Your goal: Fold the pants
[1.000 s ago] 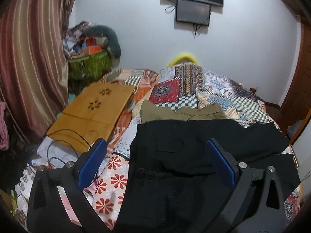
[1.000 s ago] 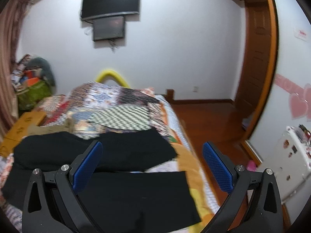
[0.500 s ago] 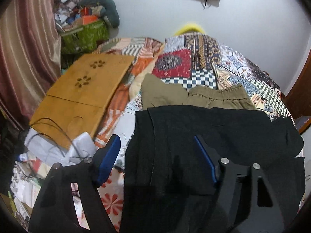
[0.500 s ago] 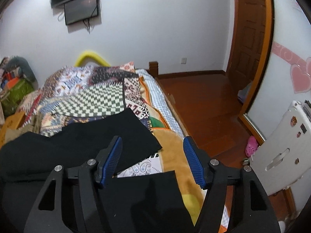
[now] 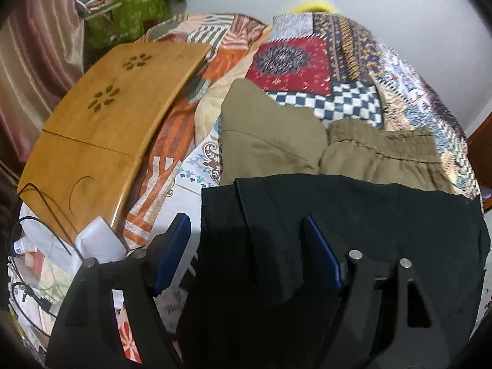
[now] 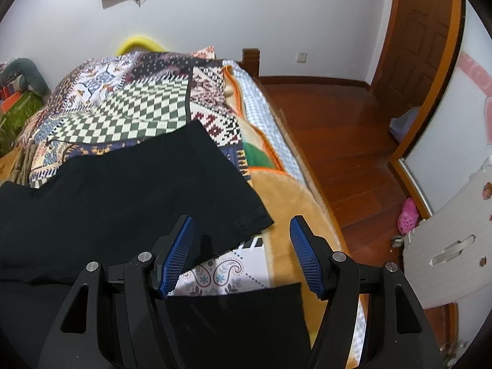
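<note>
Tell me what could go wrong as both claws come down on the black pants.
The left claw straddles the waist edge of the black pants, which overlap the khaki pants; it could pinch both. The right claw hangs over bare bedspread between the two leg hems and may grab bedding instead.

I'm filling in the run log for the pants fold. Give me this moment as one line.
phase: approach | left gripper: open, over black pants waist end | right gripper: open, over leg hems | pants: flat on bed, unfolded
</note>
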